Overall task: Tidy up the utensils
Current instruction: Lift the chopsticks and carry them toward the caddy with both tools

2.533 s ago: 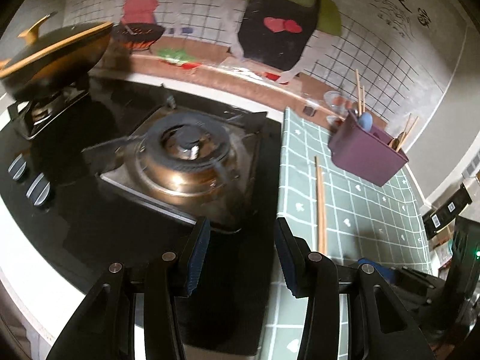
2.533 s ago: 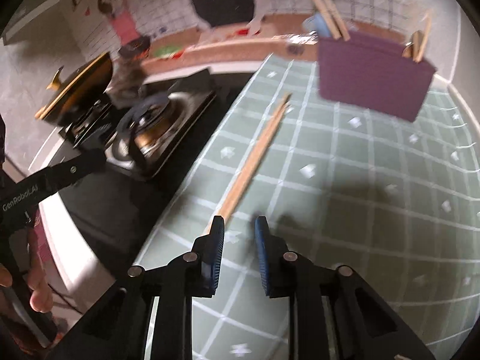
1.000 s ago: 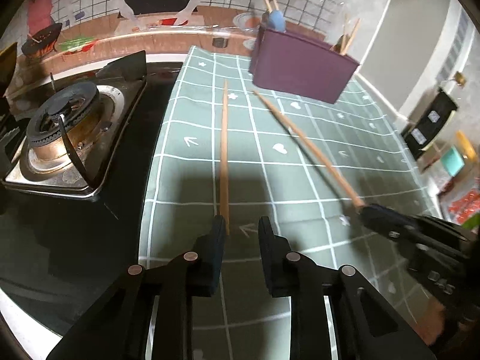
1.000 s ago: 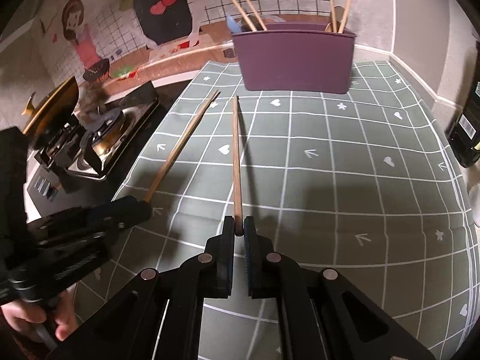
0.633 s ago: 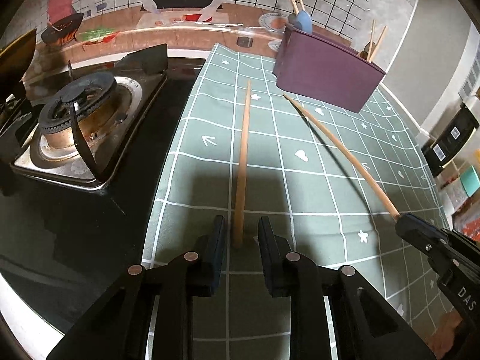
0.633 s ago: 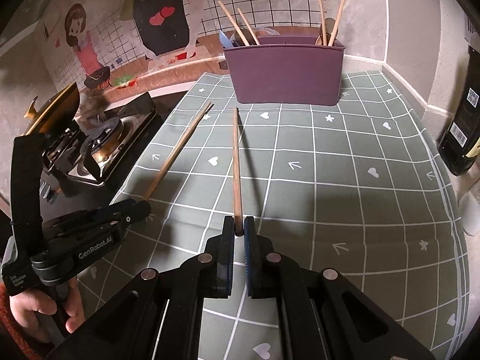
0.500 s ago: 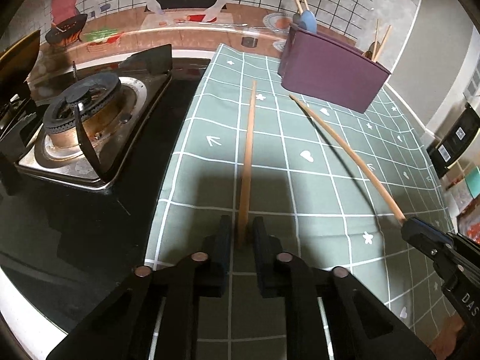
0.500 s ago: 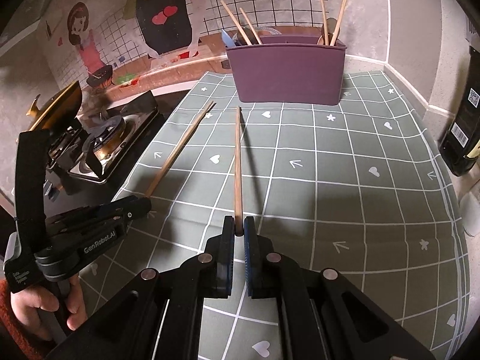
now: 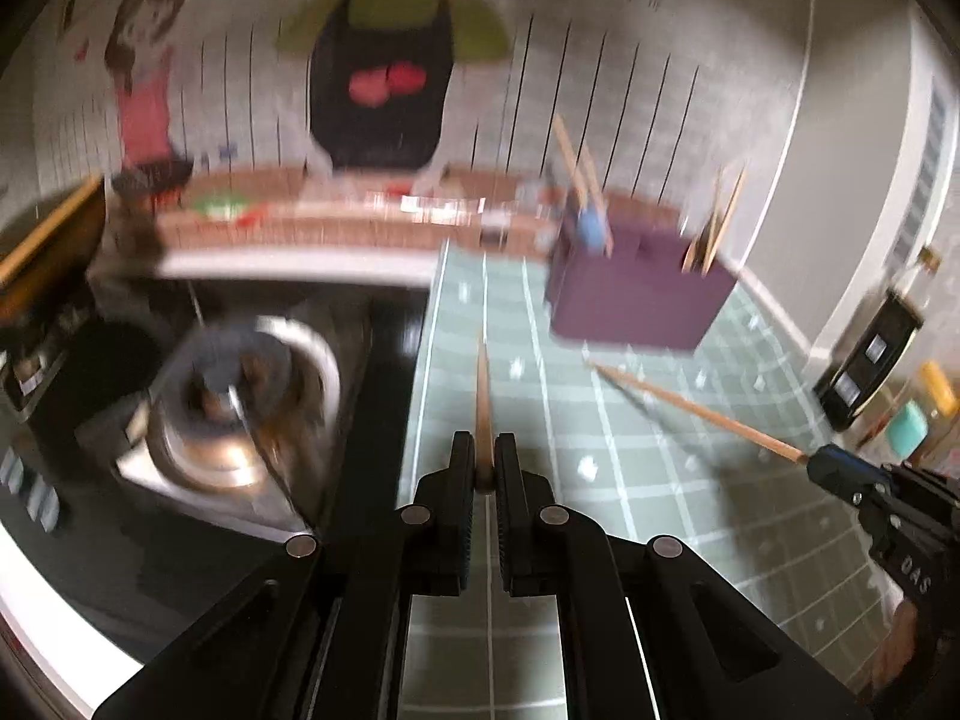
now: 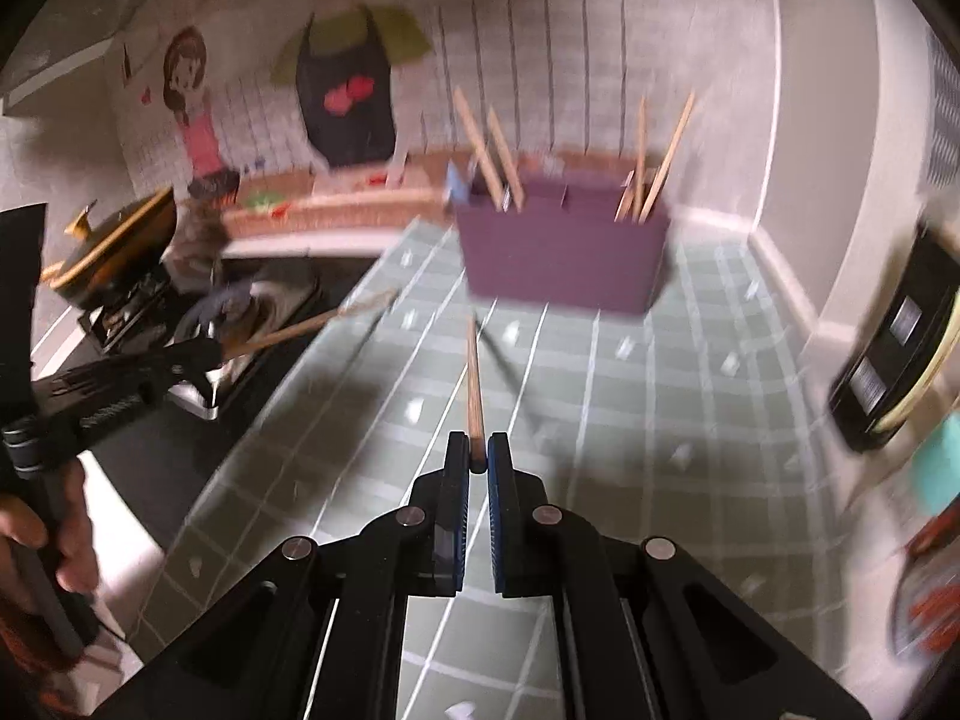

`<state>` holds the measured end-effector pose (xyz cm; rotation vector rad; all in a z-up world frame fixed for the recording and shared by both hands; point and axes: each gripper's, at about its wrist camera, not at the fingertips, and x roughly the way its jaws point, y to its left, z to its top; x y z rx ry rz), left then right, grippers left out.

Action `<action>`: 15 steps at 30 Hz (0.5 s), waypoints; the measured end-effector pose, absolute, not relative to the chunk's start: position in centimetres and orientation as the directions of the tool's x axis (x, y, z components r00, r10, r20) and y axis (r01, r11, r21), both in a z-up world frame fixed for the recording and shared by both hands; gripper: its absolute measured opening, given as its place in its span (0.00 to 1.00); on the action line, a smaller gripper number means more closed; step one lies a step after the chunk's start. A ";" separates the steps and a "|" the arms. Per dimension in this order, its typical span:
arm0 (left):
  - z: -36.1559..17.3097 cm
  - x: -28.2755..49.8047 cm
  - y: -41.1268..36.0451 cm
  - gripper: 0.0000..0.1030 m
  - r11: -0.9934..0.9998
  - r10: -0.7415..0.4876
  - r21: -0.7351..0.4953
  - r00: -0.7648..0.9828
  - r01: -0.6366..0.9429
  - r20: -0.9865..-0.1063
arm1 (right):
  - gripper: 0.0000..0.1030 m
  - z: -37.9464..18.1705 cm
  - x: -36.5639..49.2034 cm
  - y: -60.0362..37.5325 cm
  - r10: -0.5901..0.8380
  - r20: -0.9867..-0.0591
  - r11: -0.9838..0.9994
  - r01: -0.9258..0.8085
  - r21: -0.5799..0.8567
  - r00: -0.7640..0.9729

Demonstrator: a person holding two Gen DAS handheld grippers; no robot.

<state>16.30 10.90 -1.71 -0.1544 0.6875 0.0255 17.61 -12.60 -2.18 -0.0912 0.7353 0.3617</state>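
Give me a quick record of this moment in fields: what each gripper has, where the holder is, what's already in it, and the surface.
left gripper: shut on left chopstick
right gripper: shut on right chopstick
chopstick tips: both point toward the purple holder
holder contents: several chopsticks leaning at both ends
surface: green grid mat
beside mat: gas stove
image: motion-blurred

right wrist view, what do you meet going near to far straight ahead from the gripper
right gripper → chopstick clamped in it → green grid mat → purple utensil holder with chopsticks standing in it → tiled wall
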 end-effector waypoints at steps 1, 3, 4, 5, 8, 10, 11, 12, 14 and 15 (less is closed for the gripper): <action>-0.4 16.4 11.0 0.07 0.989 -0.029 -0.130 0.790 -0.065 -0.613 | 0.06 -1.3 17.8 -12.8 0.286 -0.655 0.936 -0.349 0.037 0.699; 1.5 16.6 11.0 0.06 0.991 -0.030 -0.121 0.812 -0.050 -0.583 | 0.06 0.6 18.3 -13.0 0.275 -0.623 0.941 -0.339 0.017 0.733; 2.2 16.7 11.0 0.07 0.992 -0.033 -0.118 0.819 -0.042 -0.572 | 0.06 1.6 18.7 -13.0 0.273 -0.606 0.942 -0.337 0.009 0.747; 3.0 16.8 11.0 0.07 0.993 -0.037 -0.116 0.827 -0.034 -0.561 | 0.06 2.2 18.8 -13.1 0.272 -0.596 0.942 -0.335 0.005 0.756; 5.3 17.1 10.7 0.06 0.993 -0.059 -0.119 0.845 -0.005 -0.531 | 0.05 4.8 19.9 -13.2 0.275 -0.560 0.943 -0.333 -0.002 0.782; 6.7 17.3 10.5 0.06 0.992 -0.082 -0.126 0.854 0.020 -0.514 | 0.05 6.3 20.3 -13.3 0.275 -0.540 0.944 -0.330 -0.006 0.795; 7.3 17.4 10.3 0.06 0.991 -0.090 -0.130 0.857 0.028 -0.507 | 0.05 7.0 20.5 -13.4 0.276 -0.533 0.944 -0.330 -0.006 0.800; 7.8 17.5 10.1 0.07 0.990 -0.100 -0.134 0.858 0.036 -0.504 | 0.05 7.7 20.7 -13.5 0.279 -0.526 0.944 -0.330 -0.004 0.804; 9.0 17.9 9.8 0.06 0.986 -0.129 -0.154 0.859 0.059 -0.496 | 0.05 9.0 21.2 -13.8 0.285 -0.517 0.945 -0.327 0.010 0.807; 9.7 18.0 9.7 0.06 0.984 -0.144 -0.163 0.859 0.071 -0.492 | 0.05 9.7 21.5 -14.0 0.290 -0.515 0.945 -0.327 0.020 0.807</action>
